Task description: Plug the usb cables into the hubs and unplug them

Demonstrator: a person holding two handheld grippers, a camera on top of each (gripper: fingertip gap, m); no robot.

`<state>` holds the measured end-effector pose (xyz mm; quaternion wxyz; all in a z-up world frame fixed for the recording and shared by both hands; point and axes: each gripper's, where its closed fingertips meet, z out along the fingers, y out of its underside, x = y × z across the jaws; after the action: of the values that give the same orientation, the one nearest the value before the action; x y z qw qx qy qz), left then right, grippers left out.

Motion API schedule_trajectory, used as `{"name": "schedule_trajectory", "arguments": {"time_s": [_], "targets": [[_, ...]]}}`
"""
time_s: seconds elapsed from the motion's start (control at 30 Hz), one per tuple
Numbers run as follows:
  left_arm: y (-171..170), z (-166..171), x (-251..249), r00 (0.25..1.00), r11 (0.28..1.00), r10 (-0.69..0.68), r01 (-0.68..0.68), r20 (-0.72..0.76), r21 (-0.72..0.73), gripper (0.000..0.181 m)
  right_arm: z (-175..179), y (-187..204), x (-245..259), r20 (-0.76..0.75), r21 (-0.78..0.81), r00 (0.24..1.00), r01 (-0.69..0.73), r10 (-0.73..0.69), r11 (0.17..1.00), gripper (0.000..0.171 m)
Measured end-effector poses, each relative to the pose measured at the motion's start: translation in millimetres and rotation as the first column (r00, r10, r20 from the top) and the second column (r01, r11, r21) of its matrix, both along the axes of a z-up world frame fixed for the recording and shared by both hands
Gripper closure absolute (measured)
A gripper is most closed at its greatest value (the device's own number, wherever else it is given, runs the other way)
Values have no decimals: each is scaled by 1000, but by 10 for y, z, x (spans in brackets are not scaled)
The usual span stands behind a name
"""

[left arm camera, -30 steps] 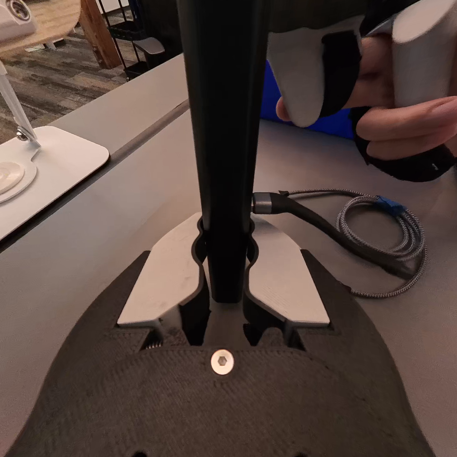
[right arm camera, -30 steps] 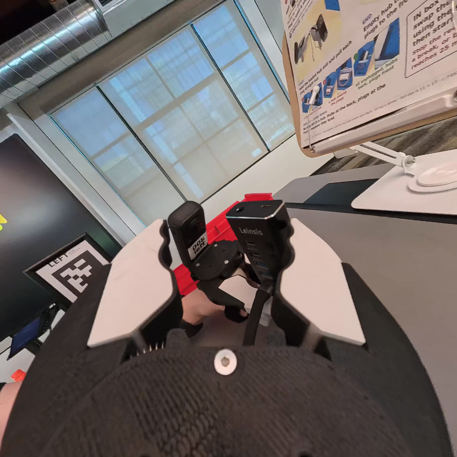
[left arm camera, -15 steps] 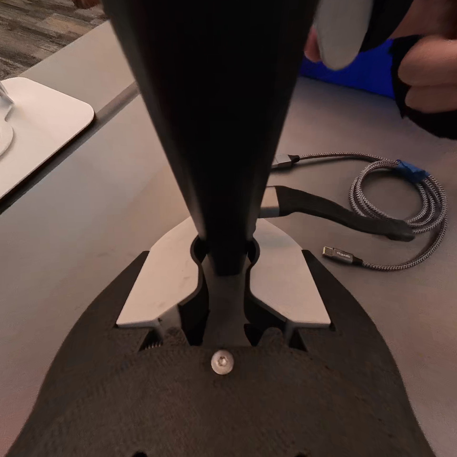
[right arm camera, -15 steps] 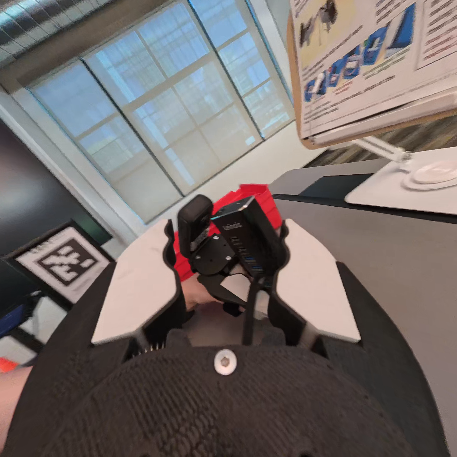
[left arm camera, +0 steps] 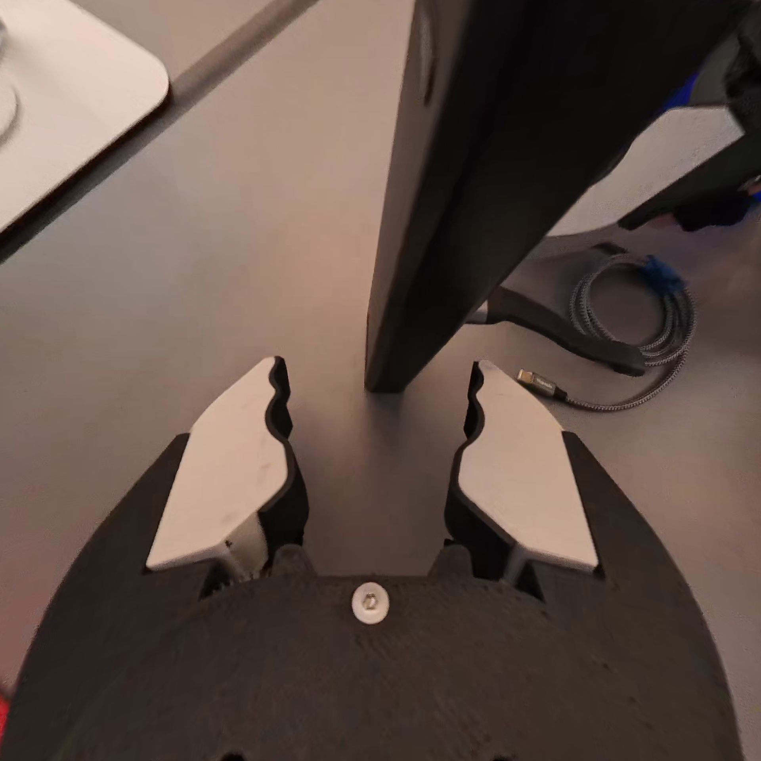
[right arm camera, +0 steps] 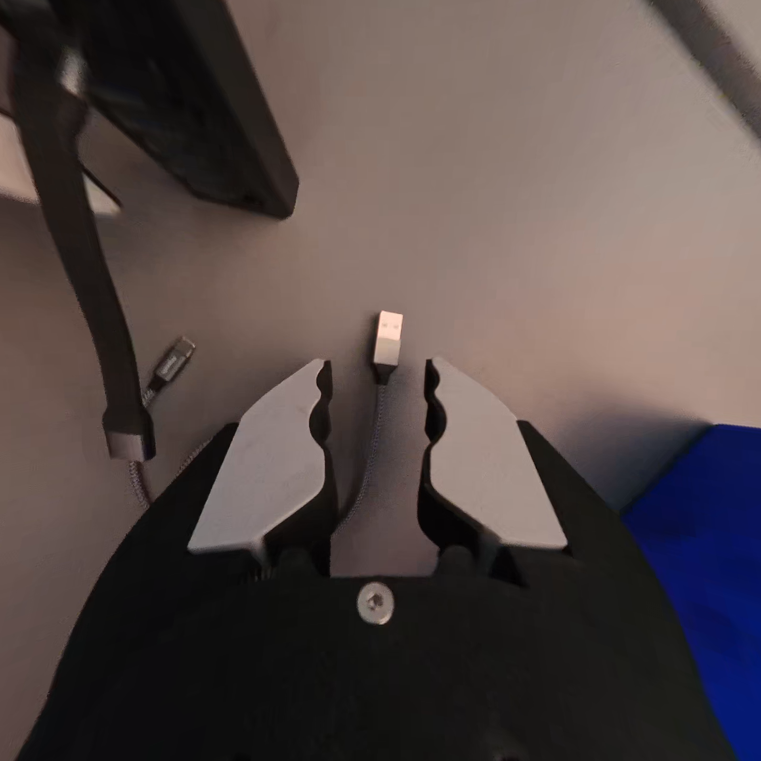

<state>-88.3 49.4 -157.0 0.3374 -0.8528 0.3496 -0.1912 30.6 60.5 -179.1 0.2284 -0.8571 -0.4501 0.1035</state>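
Observation:
In the left wrist view my left gripper is open, and no pad touches anything. The black hub stands on end on the grey table just ahead of the fingertips, leaning right. Its flat black cable trails right beside a coiled braided cable with a small plug. In the right wrist view my right gripper is partly open, low over the table. A silver USB-A plug lies just ahead of the fingertips. Its braided cable runs between the pads with a gap on both sides. The hub shows at the upper left.
The hub cable's plug end and a small grey plug lie left of the right gripper. A blue bin stands at the right. A white base plate sits at the far left, past a seam in the table. A right gripper finger shows behind the hub.
My left gripper let go of the hub and its jaws opened wide. My right gripper swung down from facing the window to the table, and its jaws narrowed around the USB-A cable.

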Motion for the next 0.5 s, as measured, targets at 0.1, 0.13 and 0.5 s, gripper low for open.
{"name": "schedule_trajectory", "arguments": {"time_s": [0.1, 0.13, 0.5], "targets": [[-113, 12, -106, 998, 993, 32, -37, -46, -111, 100, -133, 23, 83, 93, 8, 996, 14, -14, 1000, 133], [-123, 25, -155, 996, 990, 55, -63, -68, -125, 101, -127, 3, 64, 79, -9, 997, 5, -4, 1000, 150], [-393, 652, -421, 988, 993, 107, -111, -115, -35, 104, 856, -440, -176, -428, -66, 865, -319, 263, 945, 164]]}}
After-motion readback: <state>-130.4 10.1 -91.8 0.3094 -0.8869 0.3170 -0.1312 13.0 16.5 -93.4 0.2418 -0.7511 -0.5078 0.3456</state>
